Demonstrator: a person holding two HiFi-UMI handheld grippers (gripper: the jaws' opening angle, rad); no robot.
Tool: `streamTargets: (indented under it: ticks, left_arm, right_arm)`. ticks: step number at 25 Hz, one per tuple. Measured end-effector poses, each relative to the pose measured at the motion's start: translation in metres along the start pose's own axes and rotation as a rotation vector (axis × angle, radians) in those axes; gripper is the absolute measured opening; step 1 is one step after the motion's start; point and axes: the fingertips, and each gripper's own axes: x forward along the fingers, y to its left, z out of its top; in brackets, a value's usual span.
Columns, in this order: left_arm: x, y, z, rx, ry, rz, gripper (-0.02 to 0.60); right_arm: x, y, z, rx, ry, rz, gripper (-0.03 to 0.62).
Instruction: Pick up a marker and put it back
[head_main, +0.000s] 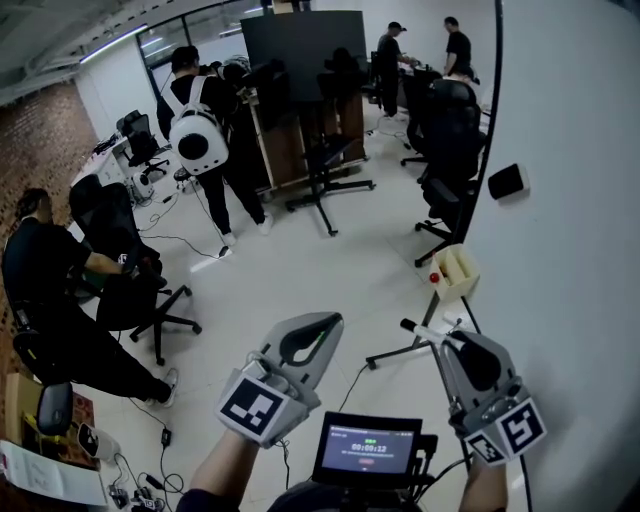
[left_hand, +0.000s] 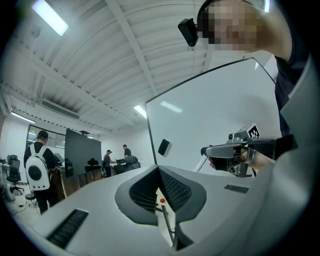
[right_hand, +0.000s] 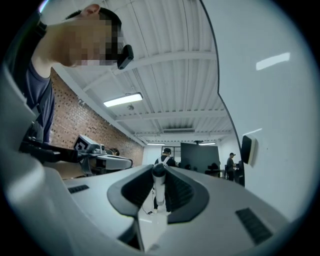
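Right gripper (right_hand: 159, 176) clamps marker (right_hand: 158, 192) | left gripper (left_hand: 159, 169) jaws together, nothing between | whiteboard (head_main: 580, 250) alongside

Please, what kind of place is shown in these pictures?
Most likely an open-plan office or lab workspace. A large whiteboard stands at the right, there are wheeled office chairs across the floor, and a big dark panel stands on a stand at the back.

- My right gripper (head_main: 440, 338) was grey, its cube checked black and white.
- The marker (head_main: 422, 329) was white, black-capped.
- The tray (head_main: 458, 272), right of centre, was cream.
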Motion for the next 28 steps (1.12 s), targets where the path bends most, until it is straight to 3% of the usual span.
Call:
streamTargets:
  ticks: [4,9,15,24,28]
  left_arm:
    - [-0.042,0.004,0.004,-0.018,-0.024,0.003,-0.003]
    - [-0.093,0.007,-0.008,-0.086,0.013,-0.014,-0.003]
    - [-0.138,0.001,-0.009,-0.13,-0.022,-0.056,-0.003]
    - [-0.162,-0.028,-0.004,-0.171,-0.051,-0.155,-0.003]
    - [-0.167,-0.042,0.0,-0.199,-0.052,-0.158,-0.003]
  right_arm:
    - [0.001,0.043,0.007,-0.025,0.014,0.005,0.091]
    - [-0.002,0.099,0.001,-0.001,0.039,0.009,0.091]
    - [-0.016,0.157,0.008,-0.034,0.077,-0.015,0.091]
    - [-0.049,0.199,0.029,-0.071,0.107,-0.082,0.091]
    - [-0.069,0.21,0.036,-0.09,0.1,-0.083,0.091]
